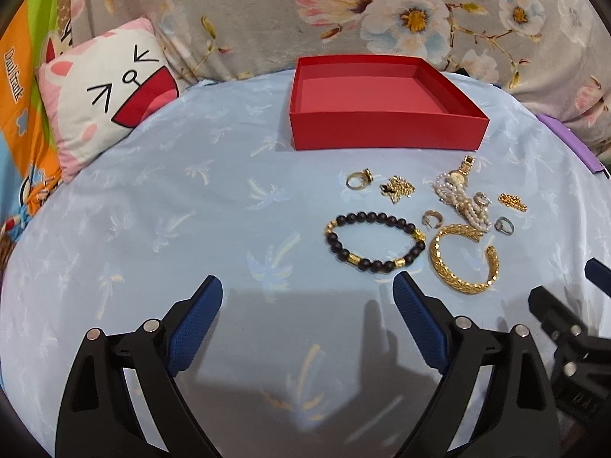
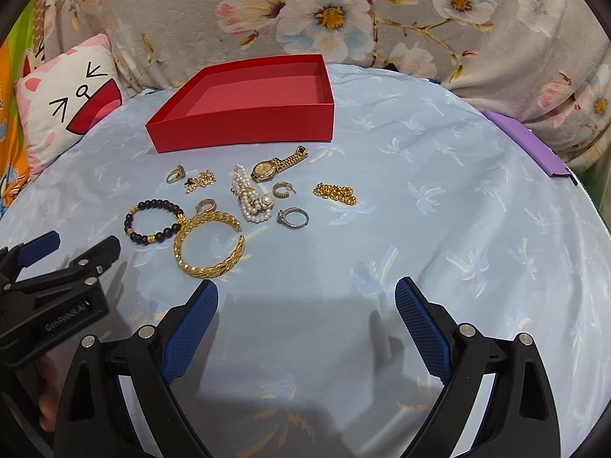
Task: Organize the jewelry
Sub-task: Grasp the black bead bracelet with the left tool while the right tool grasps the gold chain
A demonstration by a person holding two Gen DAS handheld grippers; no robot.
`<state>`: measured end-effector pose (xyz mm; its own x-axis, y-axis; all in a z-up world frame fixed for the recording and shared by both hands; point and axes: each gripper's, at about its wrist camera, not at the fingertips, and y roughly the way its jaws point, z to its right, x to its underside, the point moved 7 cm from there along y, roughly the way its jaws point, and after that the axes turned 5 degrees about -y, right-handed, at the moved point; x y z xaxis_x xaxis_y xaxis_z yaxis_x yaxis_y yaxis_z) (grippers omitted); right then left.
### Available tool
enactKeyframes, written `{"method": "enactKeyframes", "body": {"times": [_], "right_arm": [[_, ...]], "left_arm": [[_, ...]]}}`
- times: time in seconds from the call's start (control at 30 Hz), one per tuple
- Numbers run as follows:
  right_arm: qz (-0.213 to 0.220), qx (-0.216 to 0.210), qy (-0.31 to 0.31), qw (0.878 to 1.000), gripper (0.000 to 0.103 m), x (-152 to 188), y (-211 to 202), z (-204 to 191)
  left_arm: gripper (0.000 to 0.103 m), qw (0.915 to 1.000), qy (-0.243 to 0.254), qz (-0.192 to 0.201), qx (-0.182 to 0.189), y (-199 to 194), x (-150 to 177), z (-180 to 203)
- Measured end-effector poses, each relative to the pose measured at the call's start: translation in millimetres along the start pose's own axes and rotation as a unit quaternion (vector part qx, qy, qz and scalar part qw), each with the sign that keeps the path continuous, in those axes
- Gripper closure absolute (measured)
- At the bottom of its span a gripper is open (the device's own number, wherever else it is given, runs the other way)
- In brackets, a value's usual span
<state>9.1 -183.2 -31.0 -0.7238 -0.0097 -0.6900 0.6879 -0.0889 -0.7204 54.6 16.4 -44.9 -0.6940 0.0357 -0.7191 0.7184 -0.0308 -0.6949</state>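
Note:
An empty red box (image 1: 385, 129) (image 2: 244, 129) stands at the back of the blue cloth. In front of it lie a black bead bracelet (image 1: 376, 240) (image 2: 152, 221), a gold cuff (image 1: 464, 259) (image 2: 208, 246), a pearl strand (image 1: 464, 204) (image 2: 250, 198), a gold watch (image 2: 277, 164), several rings and earrings and a gold chain (image 2: 336, 193). My left gripper (image 1: 307, 297) is open and empty, just short of the bead bracelet. My right gripper (image 2: 305, 301) is open and empty, in front and to the right of the cuff.
A cat-face pillow (image 1: 103, 91) (image 2: 65, 103) lies at the back left. A floral blanket (image 1: 382, 11) lies bunched up behind the box. A purple object (image 2: 523, 141) lies at the cloth's right edge. The other gripper shows at each view's side.

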Motion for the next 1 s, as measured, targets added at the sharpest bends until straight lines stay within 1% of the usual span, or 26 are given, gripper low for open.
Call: {"method": "enactKeyframes", "body": {"times": [0.1,0.2,0.27,0.33,0.47,0.53,0.57,0.6,0.63,0.67,0.73,0.8,0.83,0.9,0.93,1.0], "right_arm": [[-0.005,-0.008,0.007,1.0,0.011,-6.0,-0.4,11.0],[-0.003,0.002,0.003,1.0,0.011,-14.1,1.0,22.3],[-0.005,0.001,0.002,1.0,0.016,-19.2,3.0,28.7],[-0.011,-0.003,0.001,1.0,0.017,-24.2,7.1,35.3],[-0.029,-0.02,0.0,0.999,0.027,-34.3,19.4,44.6],[-0.038,-0.032,0.002,0.999,0.033,-39.8,27.7,48.3],[-0.042,-0.034,0.001,0.999,0.036,-42.3,32.5,50.0],[-0.045,-0.033,-0.001,0.998,0.038,-44.8,37.3,51.2],[-0.049,-0.033,-0.003,0.998,0.041,-47.2,42.5,52.3],[-0.052,-0.035,-0.005,0.998,0.046,-48.8,46.3,52.3],[-0.057,-0.041,-0.013,0.997,0.052,-52.4,55.7,49.6],[-0.06,-0.044,-0.023,0.997,0.055,-56.0,63.5,45.7],[-0.061,-0.043,-0.028,0.997,0.057,-57.7,67.5,43.4],[-0.064,-0.049,-0.037,0.996,0.061,-60.0,73.7,38.2],[-0.064,-0.051,-0.042,0.996,0.064,-61.2,76.3,35.4],[-0.065,-0.053,-0.051,0.995,0.069,-62.5,81.2,31.0]], "left_arm": [[0.013,0.9995,0.005,-0.008,0.03,1.6,-9.5,-1.3],[0.013,0.9986,0.013,-0.025,0.046,12.6,-16.6,0.2],[0.013,0.9982,0.013,-0.035,0.048,20.5,-21.0,1.2],[0.013,0.998,0.013,-0.04,0.047,27.9,-24.9,4.0],[0.015,0.9973,0.02,-0.053,0.046,46.1,-31.9,11.8],[0.02,0.9967,0.024,-0.061,0.048,54.0,-32.8,15.3],[0.026,0.9962,0.025,-0.065,0.051,57.1,-32.5,16.8],[0.029,0.9958,0.025,-0.07,0.052,60.7,-32.1,18.0],[0.03,0.9959,0.025,-0.071,0.05,63.2,-32.4,18.4],[0.031,0.9965,0.028,-0.064,0.046,63.9,-33.9,19.1],[0.035,0.9965,0.03,-0.061,0.049,64.7,-35.7,21.2],[0.043,0.9966,0.03,-0.059,0.05,65.2,-37.8,21.8],[0.046,0.9967,0.03,-0.057,0.05,65.4,-38.5,21.8],[0.058,0.9966,0.031,-0.054,0.054,65.3,-40.1,22.1],[0.062,0.9966,0.033,-0.053,0.055,65.2,-40.9,22.2],[0.076,0.9964,0.032,-0.052,0.059,64.9,-41.8,22.1]]}}
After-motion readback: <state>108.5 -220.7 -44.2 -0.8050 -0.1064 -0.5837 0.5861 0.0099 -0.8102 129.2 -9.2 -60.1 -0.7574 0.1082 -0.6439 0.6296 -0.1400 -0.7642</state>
